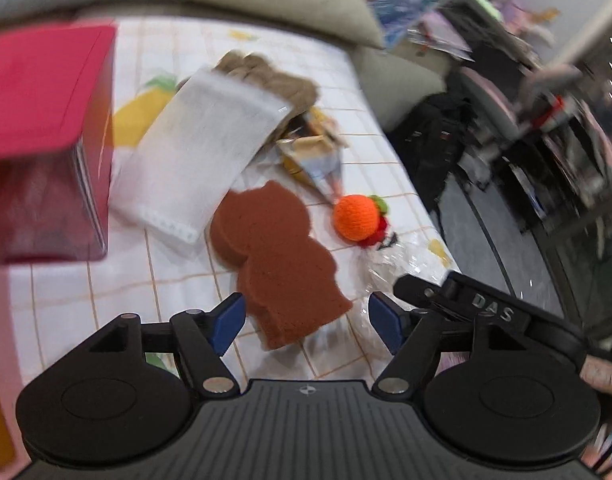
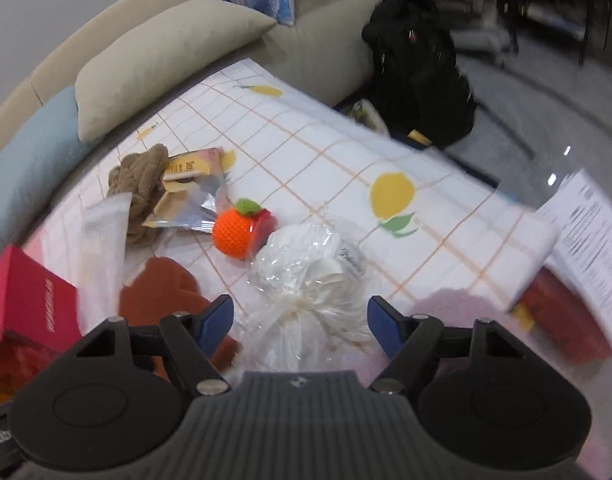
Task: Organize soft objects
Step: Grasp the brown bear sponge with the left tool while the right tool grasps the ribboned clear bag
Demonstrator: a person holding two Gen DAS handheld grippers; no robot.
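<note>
1. Several soft things lie loose in one cluster on the checked cloth [image 2: 313, 148] of the tabletop, within reach of both grippers: brown sponges [image 1: 278, 256], a knitted orange [image 1: 355, 216], a rope knot [image 2: 140, 184], a white pouch [image 1: 202, 152] and a wrapped white bundle [image 2: 306, 280].
2. Right gripper [image 2: 300, 324] has its fingers spread wide and empty, with the bundle lying between them, seemingly lined up for a pinch.
3. Left gripper [image 1: 304, 320] is likewise spread and holding nothing, its fingers straddling the sponges' near end.
4. Red box [image 1: 42, 140] stands just left of the pouch, possibly the place to put them.
5. Cushions [image 2: 158, 60] line the sofa behind; papers [image 2: 585, 232] lie at the right edge.
</note>
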